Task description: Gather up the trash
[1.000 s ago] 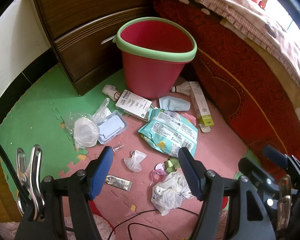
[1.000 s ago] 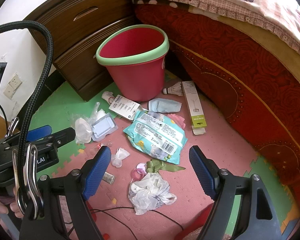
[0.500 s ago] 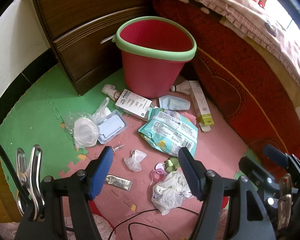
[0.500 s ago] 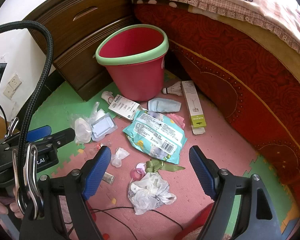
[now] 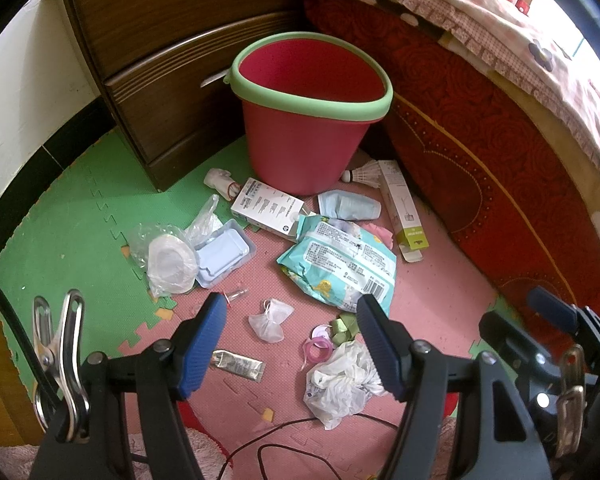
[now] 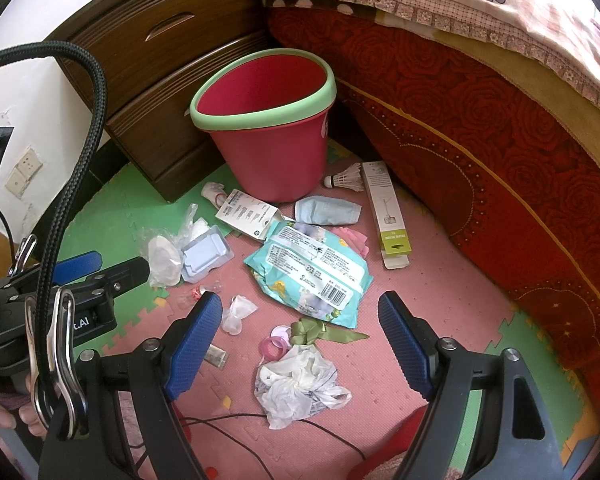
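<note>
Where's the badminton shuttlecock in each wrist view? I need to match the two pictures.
Left wrist: shuttlecock upper middle, just right of the bin's base, by the long box's far end.
Right wrist: shuttlecock upper middle, also right of the bin's base.
Shared landmark: the red bin with green rim.

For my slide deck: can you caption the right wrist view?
Open right gripper above a crumpled white bag on the floor, litter strewn before an empty red bin.

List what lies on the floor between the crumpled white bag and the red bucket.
In the right wrist view: green ribbon, teal wipes pack, blue mask, before the red bucket. The crumpled white bag lies nearest.
</note>
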Motion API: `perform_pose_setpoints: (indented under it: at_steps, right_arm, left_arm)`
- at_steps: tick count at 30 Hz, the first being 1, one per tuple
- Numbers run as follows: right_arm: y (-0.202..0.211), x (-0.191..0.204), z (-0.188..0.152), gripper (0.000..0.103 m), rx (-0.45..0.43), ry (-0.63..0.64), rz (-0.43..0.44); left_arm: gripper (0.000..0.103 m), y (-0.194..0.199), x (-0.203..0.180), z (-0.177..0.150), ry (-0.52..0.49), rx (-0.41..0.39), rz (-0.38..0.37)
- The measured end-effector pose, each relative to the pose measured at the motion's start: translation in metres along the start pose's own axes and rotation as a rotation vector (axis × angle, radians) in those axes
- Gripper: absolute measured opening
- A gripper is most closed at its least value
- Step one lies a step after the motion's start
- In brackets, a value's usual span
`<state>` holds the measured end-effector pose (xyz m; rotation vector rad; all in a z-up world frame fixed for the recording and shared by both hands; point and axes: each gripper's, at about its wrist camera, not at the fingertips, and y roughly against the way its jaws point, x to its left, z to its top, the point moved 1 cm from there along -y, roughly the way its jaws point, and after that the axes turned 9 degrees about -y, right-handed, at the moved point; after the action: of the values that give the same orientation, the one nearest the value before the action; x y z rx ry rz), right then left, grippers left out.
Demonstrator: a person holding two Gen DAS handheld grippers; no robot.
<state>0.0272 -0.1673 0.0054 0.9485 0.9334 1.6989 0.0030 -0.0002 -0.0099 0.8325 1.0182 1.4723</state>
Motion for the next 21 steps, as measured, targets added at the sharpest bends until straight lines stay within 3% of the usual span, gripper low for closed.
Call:
perform_pose_setpoints:
  at_steps: [21]
  right_arm:
    - [-0.0001,0.0002,-0.0001,0.083,0.0,0.001,-0.002]
  left_arm:
    - [0.071,0.0016,-0.0014,-0.0013,-0.001,0.002,0.001]
